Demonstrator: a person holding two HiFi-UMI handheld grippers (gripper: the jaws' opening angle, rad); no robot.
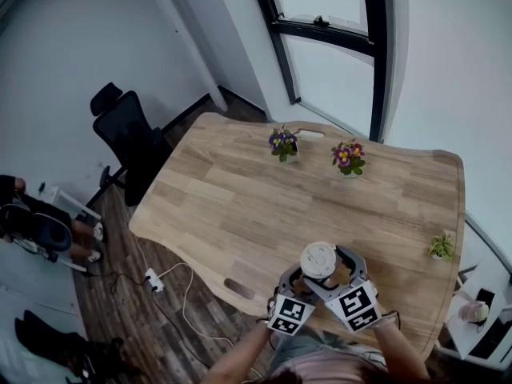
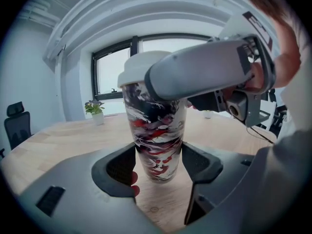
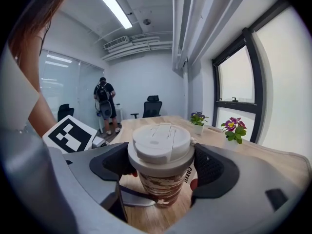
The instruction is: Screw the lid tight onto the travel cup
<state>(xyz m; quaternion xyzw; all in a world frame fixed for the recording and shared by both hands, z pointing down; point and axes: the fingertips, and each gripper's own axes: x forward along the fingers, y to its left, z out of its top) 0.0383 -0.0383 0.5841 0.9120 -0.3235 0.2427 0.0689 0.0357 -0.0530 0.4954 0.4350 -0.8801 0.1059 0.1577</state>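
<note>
The travel cup (image 2: pixel 158 140), marbled in red, black and white, stands upright on the wooden table (image 1: pixel 240 206) near its front edge. A white lid (image 3: pixel 161 145) sits on top of the cup (image 1: pixel 320 258). My left gripper (image 2: pixel 158 164) is shut on the cup's lower body, a pad pressed against each side. My right gripper (image 3: pixel 161 162) is shut on the lid's rim, and it crosses the top of the cup in the left gripper view (image 2: pixel 204 74). In the head view both grippers, the left (image 1: pixel 302 280) and the right (image 1: pixel 340 269), meet at the cup.
Two flower pots (image 1: pixel 282 144) (image 1: pixel 348 157) stand at the table's far side, and a small green plant (image 1: pixel 440 248) at its right edge. A black office chair (image 1: pixel 128 134) is left of the table. A power strip and cables (image 1: pixel 152 280) lie on the floor. A person (image 3: pixel 105 106) stands in the background.
</note>
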